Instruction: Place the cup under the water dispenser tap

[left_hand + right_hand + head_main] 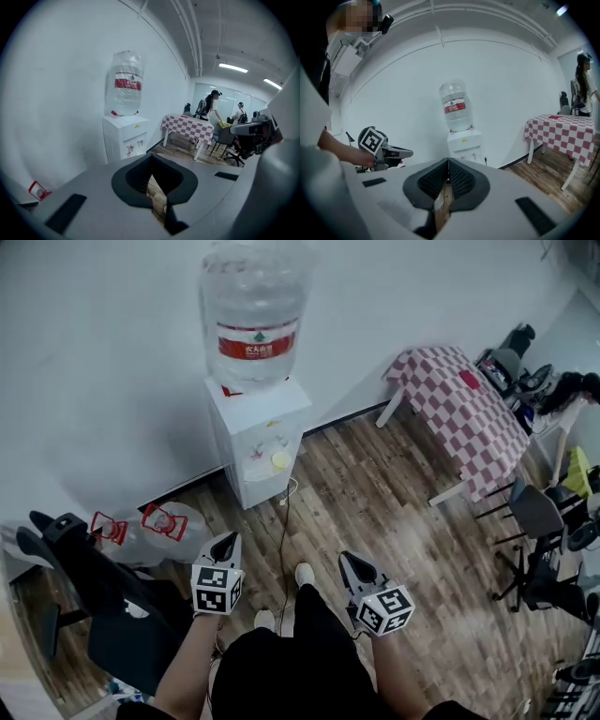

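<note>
Clenched empty, left hand-held gripper (228, 540) and right hand-held gripper (346, 561), jaws ribbed black; boxy white dispenser (258, 439) under clear bottle (253, 296).

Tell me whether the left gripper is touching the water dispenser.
Apart. The head view shows bare floor between the left gripper and the water dispenser.

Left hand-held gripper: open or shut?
Shut. The left hand-held gripper shows its jaws meeting at the tips, nothing between them.
</note>
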`<act>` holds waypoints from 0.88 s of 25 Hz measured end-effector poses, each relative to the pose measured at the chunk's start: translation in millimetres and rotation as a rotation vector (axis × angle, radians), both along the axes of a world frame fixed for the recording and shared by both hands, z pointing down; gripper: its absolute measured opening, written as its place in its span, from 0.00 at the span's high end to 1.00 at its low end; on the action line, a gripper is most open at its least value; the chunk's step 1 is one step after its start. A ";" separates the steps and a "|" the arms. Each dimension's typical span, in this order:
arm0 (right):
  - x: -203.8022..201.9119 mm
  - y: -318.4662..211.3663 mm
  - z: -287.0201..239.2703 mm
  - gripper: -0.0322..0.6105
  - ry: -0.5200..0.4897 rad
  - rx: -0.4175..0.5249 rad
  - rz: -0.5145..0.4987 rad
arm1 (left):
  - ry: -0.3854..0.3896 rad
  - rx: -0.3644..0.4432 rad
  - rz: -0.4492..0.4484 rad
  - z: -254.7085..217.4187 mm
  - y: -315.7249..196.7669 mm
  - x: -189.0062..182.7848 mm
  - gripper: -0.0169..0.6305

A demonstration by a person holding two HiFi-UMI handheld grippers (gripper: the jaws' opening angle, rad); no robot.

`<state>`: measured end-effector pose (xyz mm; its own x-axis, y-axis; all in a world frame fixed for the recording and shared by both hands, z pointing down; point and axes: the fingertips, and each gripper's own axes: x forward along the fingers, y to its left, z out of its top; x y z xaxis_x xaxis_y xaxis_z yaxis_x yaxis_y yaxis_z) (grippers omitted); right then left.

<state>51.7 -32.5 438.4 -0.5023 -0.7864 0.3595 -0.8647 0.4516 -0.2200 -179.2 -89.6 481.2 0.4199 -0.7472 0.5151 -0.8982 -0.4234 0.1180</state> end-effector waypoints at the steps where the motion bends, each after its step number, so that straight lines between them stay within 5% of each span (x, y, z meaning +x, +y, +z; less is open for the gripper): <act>1: -0.4 11.3 -3.2 0.92 0.004 0.001 0.001 | 0.011 0.002 -0.002 -3.0 12.6 -2.9 0.95; 15: -2.4 31.4 -43.4 0.92 -0.032 0.079 -0.081 | 0.013 0.119 0.001 -58.4 70.7 14.3 0.95; 22: 32.9 32.7 -68.7 0.92 -0.078 0.108 -0.135 | 0.002 0.155 -0.035 -83.0 71.4 57.9 0.95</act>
<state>84.6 0.2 369.7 -0.6291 -0.7419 0.2320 -0.7766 0.5873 -0.2280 -121.3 -18.2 398.2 0.3928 -0.8321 0.3915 -0.9127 -0.4049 0.0552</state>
